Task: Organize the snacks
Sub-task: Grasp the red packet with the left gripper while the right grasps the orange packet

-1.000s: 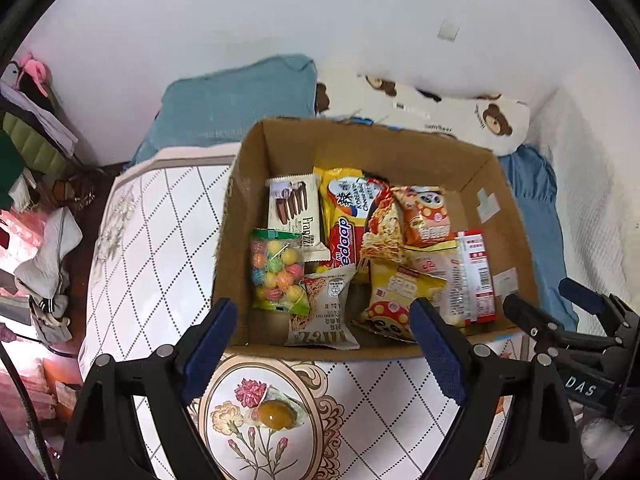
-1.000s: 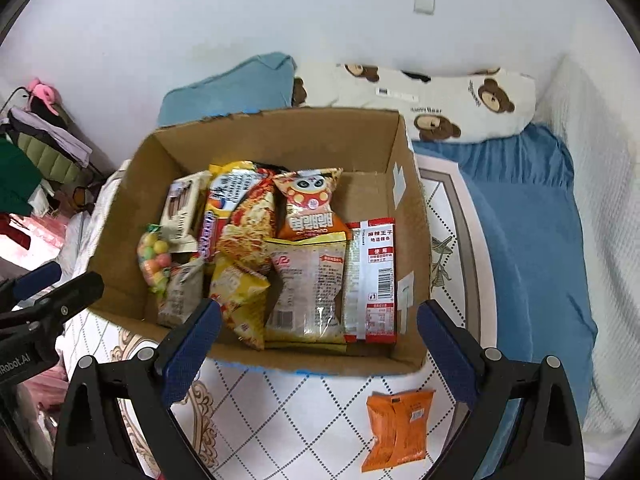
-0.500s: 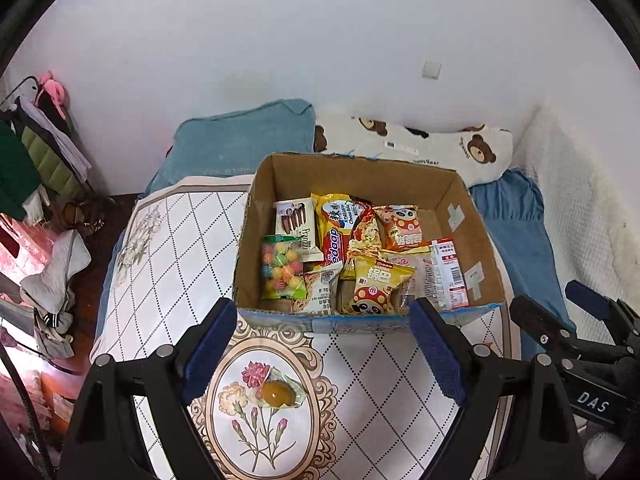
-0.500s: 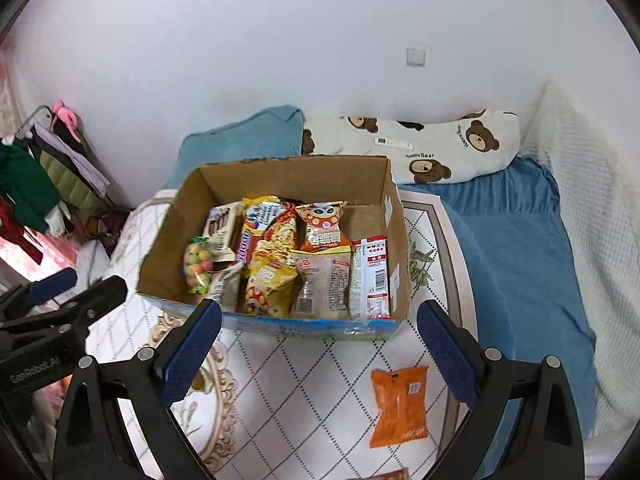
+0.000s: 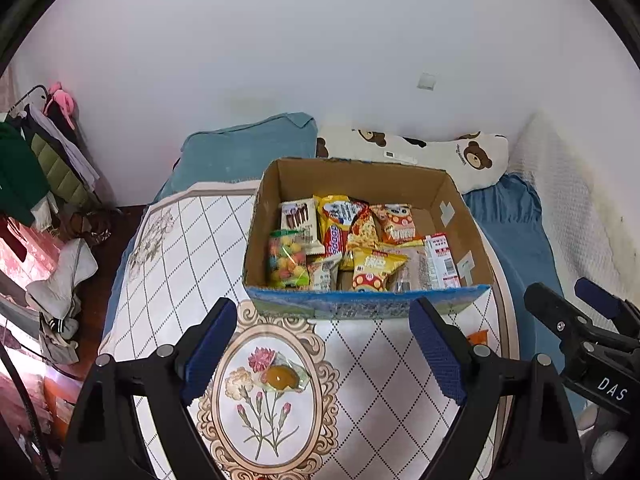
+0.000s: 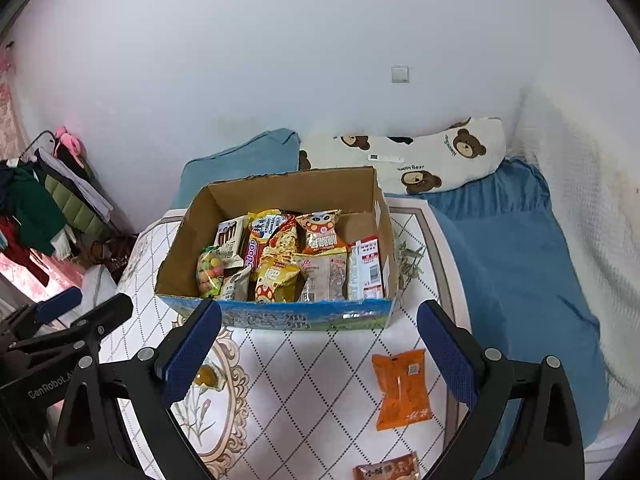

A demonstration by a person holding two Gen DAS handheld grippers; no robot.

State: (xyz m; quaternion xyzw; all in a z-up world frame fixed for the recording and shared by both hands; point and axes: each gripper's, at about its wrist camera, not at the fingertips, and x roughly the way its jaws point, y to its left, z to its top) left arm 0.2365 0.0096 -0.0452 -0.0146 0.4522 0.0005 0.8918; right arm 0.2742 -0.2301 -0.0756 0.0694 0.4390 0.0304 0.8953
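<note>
Low in each wrist view, the left gripper (image 5: pixel 322 354) and right gripper (image 6: pixel 318 354) hang spread wide, holding nothing. Between them on the diamond-patterned cloth (image 6: pixel 304 376) lie a clear-wrapped amber sweet (image 5: pixel 282 377) and a flat orange packet (image 6: pixel 401 389). Beyond, mid-frame, sits the snack-filled brown cardboard box (image 5: pixel 362 178).

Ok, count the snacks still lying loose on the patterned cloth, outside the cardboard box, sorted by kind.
Orange snack packet: 1
Brown-red packet, partly cut off at the right view's bottom edge: 1
Clear-wrapped amber sweet: 1
Total: 3
</note>
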